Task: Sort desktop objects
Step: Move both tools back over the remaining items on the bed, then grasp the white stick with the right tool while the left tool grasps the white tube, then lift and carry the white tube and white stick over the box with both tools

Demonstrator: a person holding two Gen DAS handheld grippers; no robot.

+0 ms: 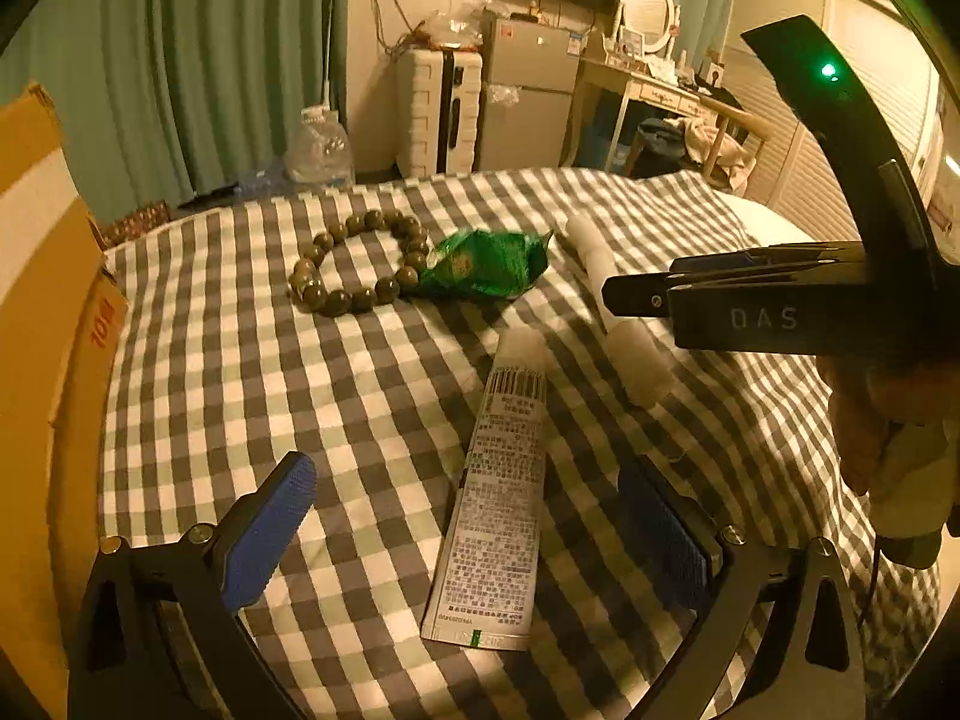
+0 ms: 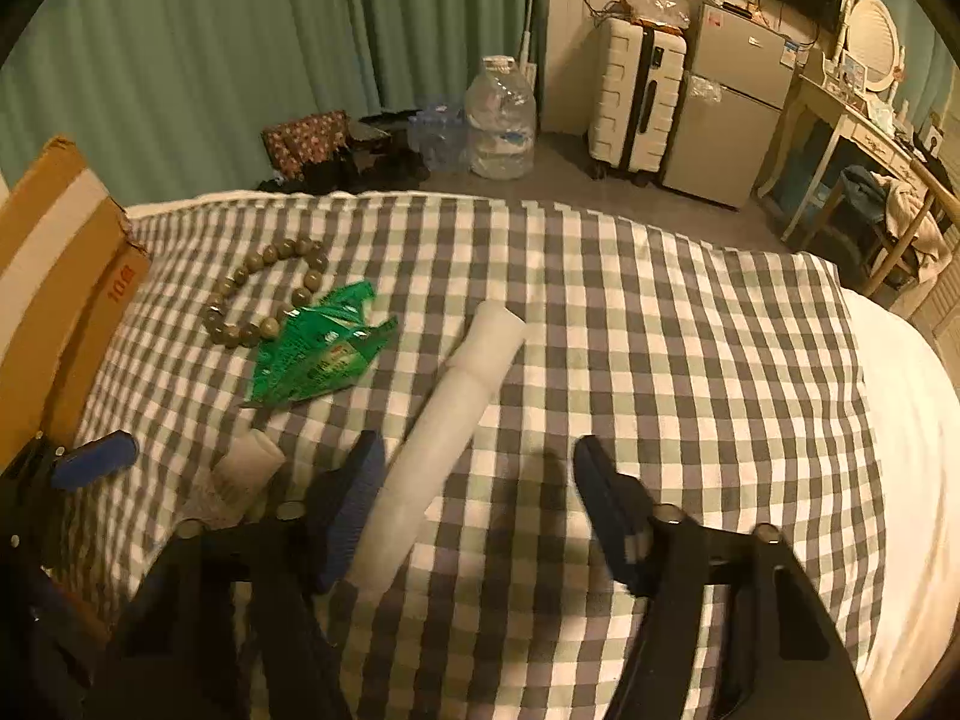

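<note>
Since everything is just lying loose on the checked cloth, nothing looks sorted yet, so both grippers seem set up for a first pick. On the near side, the left gripper hangs with its blue pads spread wide on either side of the printed tube, which lies lengthwise between them, cap pointing far. Pads aren't touching it, so nothing is held; straddling it like that looks like lining up to pinch across its flat body.

Over to the right, the right gripper is roughly half open and empty too. From its own camera the long white cylinder runs diagonally just beside the left pad, not squarely in the gap, so I'd guess it needs shifting sideways first.

Further off, the bead bracelet sits on the left, with the crumpled green packet touching its right edge. A cardboard box stands at the far left edge, maybe where things go, can't tell.
</note>
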